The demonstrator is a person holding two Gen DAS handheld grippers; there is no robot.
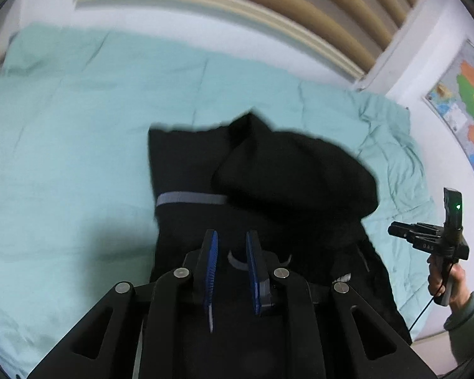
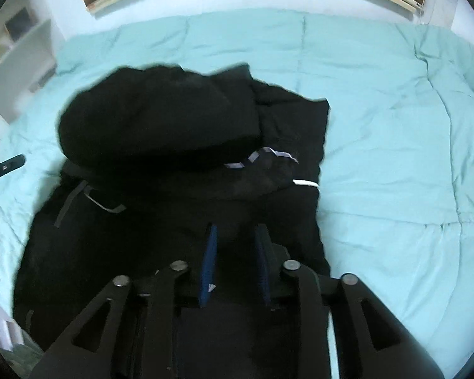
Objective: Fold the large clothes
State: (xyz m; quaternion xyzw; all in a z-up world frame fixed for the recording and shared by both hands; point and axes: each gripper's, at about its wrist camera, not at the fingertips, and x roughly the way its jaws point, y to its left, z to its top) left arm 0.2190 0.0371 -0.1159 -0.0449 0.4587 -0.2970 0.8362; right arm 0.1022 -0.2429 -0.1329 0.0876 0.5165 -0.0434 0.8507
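Black hooded jacket with grey reflective strips: partly folded, work outstanding.
It lies bunched on the teal quilted bed cover, directly ahead of both hand-held grippers; left hand-held gripper and right hand-held gripper are released, holding nothing.
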